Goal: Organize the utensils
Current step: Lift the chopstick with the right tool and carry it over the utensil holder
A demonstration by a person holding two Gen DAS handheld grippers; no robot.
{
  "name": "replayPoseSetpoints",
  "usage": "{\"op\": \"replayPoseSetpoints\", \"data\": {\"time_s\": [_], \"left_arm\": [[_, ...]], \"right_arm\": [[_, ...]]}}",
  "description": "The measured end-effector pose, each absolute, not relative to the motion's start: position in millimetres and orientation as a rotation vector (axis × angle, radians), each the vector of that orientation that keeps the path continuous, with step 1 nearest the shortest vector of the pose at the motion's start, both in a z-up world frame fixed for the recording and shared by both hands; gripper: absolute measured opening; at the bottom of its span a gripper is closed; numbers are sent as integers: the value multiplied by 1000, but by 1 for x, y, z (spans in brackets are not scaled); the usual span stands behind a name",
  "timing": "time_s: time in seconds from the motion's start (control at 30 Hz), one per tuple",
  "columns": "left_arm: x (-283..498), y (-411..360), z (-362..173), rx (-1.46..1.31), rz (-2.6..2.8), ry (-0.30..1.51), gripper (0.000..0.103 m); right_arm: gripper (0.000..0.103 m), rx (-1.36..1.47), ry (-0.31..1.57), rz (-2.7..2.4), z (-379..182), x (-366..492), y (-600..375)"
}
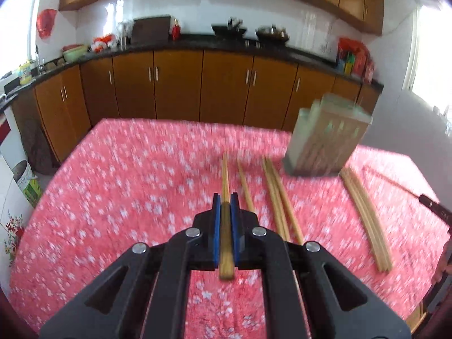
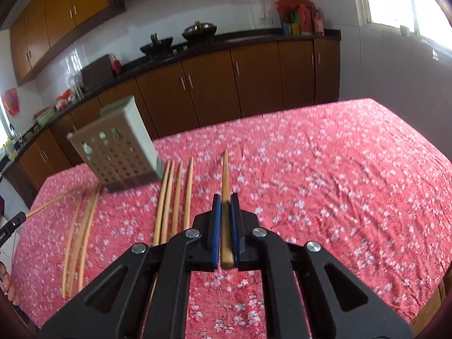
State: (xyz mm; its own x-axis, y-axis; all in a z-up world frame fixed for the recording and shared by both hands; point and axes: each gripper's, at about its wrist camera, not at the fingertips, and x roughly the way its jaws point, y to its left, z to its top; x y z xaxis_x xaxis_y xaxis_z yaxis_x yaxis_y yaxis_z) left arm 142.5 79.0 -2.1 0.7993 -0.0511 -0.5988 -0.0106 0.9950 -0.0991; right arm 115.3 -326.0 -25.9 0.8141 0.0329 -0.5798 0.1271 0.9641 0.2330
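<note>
Between the blue pads of my left gripper (image 1: 225, 202) I am clamping one wooden chopstick (image 1: 225, 175), its tip pointing away over the counter (image 1: 127, 175) with its pink flowered cloth; my right gripper (image 2: 225, 202) is likewise clenching a second chopstick (image 2: 225, 169) lengthwise. Both sticks are hanging clear of the cloth, so I am judging the step in hand as a carry toward the holder. Just beyond, loose chopsticks (image 2: 172, 195) are lying side by side on the cloth, and a further bundle (image 2: 82, 234) is lying nearer my left side, so most of the sorting is remaining to be done. Farther on, the perforated utensil holder (image 2: 118, 149) is standing upright on the counter near its far edge; whether it is already containing anything I cannot tell. Nothing is blocking the path to it except the loose sticks lying before its base, and motion blur is softening the left view. Beyond the counter, brown kitchen cabinets (image 1: 175, 84) are lining the wall.
</note>
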Motion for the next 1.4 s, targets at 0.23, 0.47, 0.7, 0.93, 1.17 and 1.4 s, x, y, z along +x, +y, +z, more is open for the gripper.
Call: {"op": "replayPoseSetpoints", "data": {"time_s": [0.23,0.47,0.7,0.93,1.17,1.4], "left_arm": [[144,83,37,-134,-5,537,8],[159,82,65,-112,2,499,8],[172,72,120,-103,-15,394,8],[183,40,181,-141,-90,265,8],[207,0,190,-165,-157,244,8],[236,-25,163,-148,-207,309,8]], "right_arm": [[8,269,517,-40,3,112,-325],[7,252,457,-26,28,123,-325],[7,259,292,19,97,130,-325],[7,282,104,88,154,135,-305],[7,240,0,96,161,165,-273],[7,233,42,106,131,201,-261]]}}
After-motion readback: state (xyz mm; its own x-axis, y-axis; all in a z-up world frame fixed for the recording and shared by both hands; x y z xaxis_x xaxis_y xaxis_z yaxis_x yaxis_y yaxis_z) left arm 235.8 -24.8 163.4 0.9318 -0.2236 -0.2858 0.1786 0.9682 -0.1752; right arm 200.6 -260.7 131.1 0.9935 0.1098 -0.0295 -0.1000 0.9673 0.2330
